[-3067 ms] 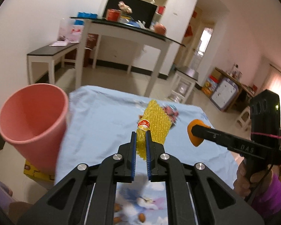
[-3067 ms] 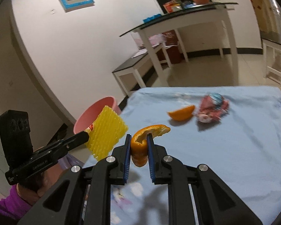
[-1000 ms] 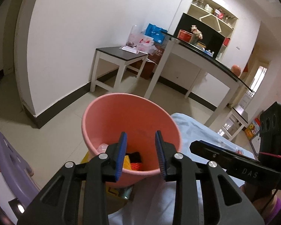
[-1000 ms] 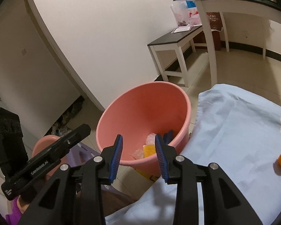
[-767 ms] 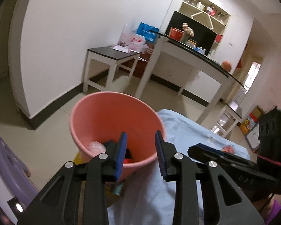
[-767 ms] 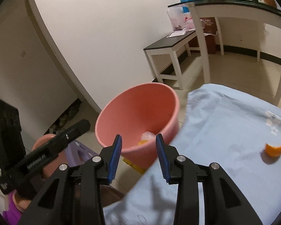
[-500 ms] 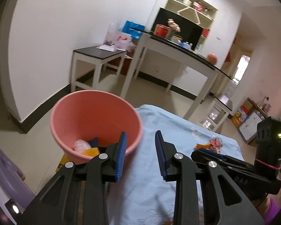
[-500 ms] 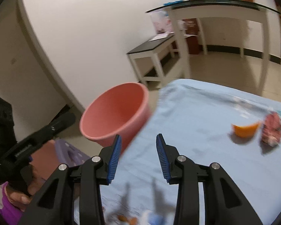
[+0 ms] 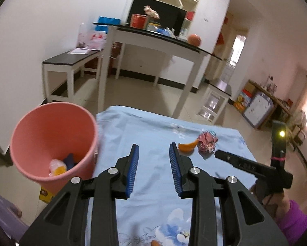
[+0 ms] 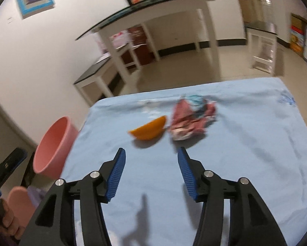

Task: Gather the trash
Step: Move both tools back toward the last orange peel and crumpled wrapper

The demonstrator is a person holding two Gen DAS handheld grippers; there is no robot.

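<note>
Left tongs (image 9: 153, 152), right tongs (image 10: 151, 156): spread, empty.

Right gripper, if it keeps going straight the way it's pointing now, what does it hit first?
Most likely the orange peel on the blue tablecloth. It lies just ahead of the open right gripper, slightly left of centre. The crumpled wrapper sits right of that line. Depth is hard to judge.

Left gripper (image 9: 153, 153) jaws apart, empty, above blue cloth (image 9: 153, 135). Pink bin (image 9: 51, 141) at left holds scraps. Orange peel (image 9: 187, 146) touches crumpled wrapper (image 9: 207, 143) farther off. Right gripper (image 9: 218, 153) at right.
</note>
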